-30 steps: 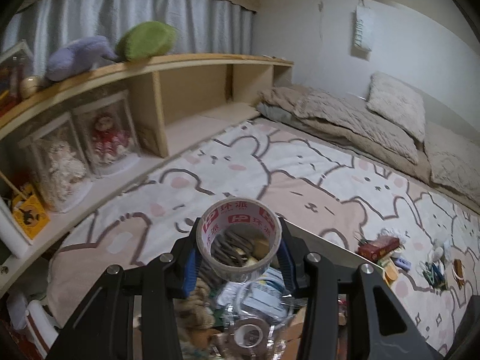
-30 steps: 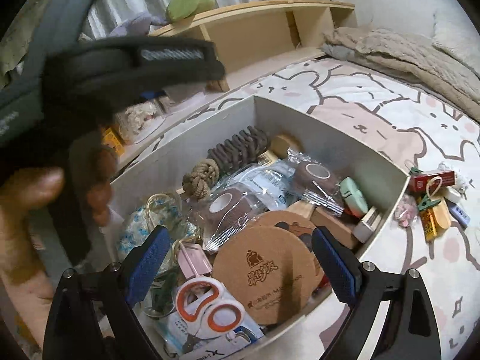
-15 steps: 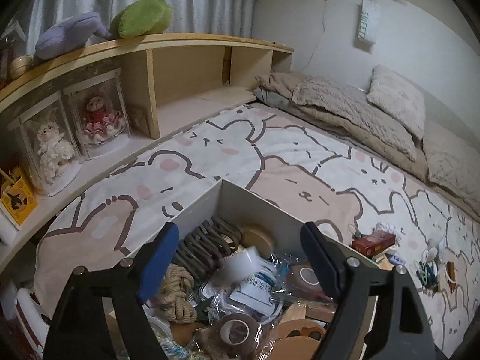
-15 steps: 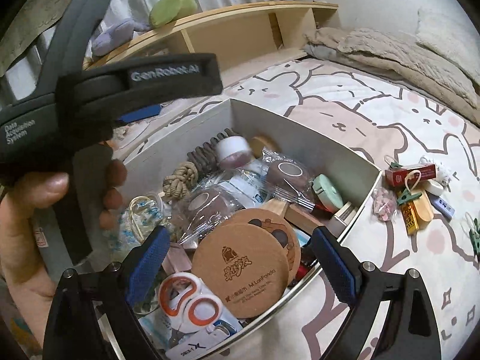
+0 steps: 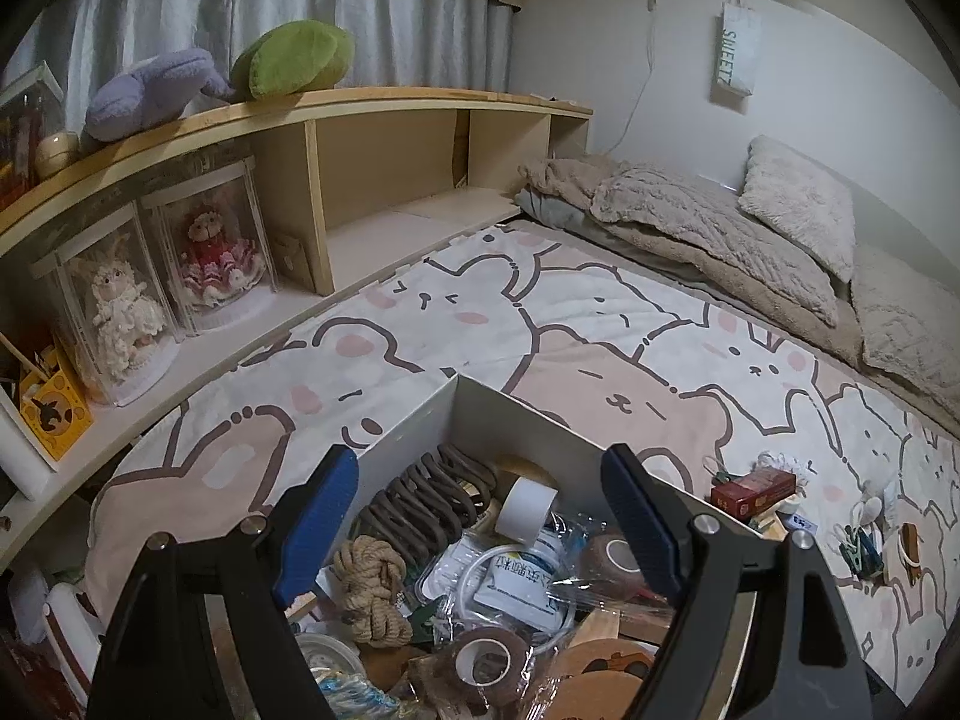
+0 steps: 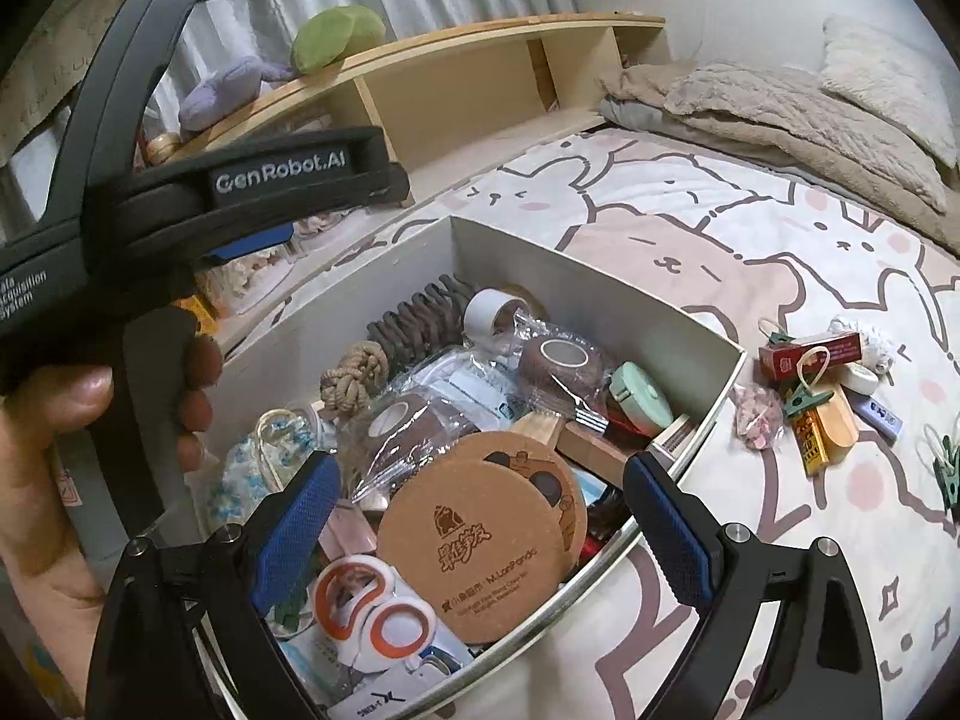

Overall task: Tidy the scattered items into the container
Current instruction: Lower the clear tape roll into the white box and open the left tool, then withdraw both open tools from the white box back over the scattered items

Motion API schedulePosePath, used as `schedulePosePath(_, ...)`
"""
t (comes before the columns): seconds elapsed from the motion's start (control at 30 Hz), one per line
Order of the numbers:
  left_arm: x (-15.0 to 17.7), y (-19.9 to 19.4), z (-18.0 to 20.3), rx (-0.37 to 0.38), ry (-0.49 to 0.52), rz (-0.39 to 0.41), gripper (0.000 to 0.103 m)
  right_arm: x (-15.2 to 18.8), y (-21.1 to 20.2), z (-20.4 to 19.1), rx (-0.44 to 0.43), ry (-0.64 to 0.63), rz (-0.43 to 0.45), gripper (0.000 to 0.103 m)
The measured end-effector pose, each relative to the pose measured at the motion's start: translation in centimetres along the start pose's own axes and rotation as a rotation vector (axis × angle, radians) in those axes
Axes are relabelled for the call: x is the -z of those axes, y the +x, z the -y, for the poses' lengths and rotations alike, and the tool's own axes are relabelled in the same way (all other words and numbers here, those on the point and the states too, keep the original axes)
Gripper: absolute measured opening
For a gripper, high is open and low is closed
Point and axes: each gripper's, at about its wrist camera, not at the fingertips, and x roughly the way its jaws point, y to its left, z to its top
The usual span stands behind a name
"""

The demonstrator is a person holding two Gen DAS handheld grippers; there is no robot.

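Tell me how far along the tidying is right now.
Mostly done: the box is crowded, with a roll of tape lying near its far wall. Nothing is in hand: the left gripper and right gripper are both open and empty. Left: the small pile on the bedsheet, including a red carton.

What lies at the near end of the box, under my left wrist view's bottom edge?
Observer: Scissors with orange-and-white handles lie in the near corner of the box, beside a round cork coaster.
Operator: Where is the other gripper? I see only the left gripper's fingers.
Observer: The right gripper is open over that same near end, with nothing between its pads. The right wrist view also shows a hand gripping the handle of the left gripper.
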Motion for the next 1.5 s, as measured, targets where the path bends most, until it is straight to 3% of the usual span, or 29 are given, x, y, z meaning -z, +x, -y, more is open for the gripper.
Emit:
schedulePosePath(0.57,-0.6,-2.6,0.1,-0.058,0.028,0.062,0.084,-1.4,-2.4,1.1,0.04,-0.005,0.097,0.095)
schedulePosePath(0.77,-0.8,-3.9,0.4,-0.08,0.044,0.095,0.092,-1.9,-3.8,1.5,0.061,-0.018,0.137,0.096)
schedulePosePath(0.83,-0.9,-4.3,0.4,-0.081,0.041,0.107,0.098,-2.0,-4.3,1.7,0.07,-0.019,0.156,0.103)
schedulePosePath(0.93,-1.0,-4.9,0.4,-0.082,0.032,0.128,0.102,-2.2,-5.1,1.9,0.086,-0.02,0.189,0.103)
schedulePosePath(1.23,-1.4,-6.5,0.2,-0.106,0.003,0.169,0.103,-2.9,-7.0,3.2,0.107,0.005,0.237,0.103)
schedulePosePath(1.5,-1.4,-7.3,1.5,-0.091,0.042,0.182,0.103,-2.9,-8.3,3.9,0.136,-0.007,0.259,0.103)
